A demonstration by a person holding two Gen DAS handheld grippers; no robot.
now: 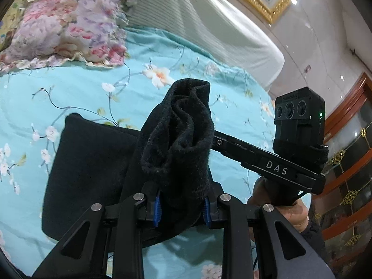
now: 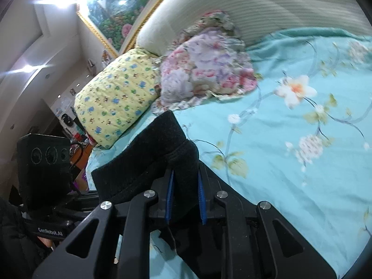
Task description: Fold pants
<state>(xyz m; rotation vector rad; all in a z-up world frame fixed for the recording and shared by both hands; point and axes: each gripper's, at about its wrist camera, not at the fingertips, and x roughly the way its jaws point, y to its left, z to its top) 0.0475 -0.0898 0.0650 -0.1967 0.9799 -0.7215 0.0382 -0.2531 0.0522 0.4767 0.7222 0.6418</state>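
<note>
Both grippers, left point(image 1: 181, 211) and right point(image 2: 184, 200), clench the black pants point(image 1: 93, 162) at lower centre; keep both edges level while lowering onto the bed point(image 1: 81, 93).

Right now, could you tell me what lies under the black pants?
Under the black pants lies the turquoise floral bedsheet; whatever is directly beneath the fabric is covered.

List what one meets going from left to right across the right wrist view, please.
Other gripper's camera box → yellow pillow → black pants → pink floral pillow → white flower on the turquoise sheet.
</note>
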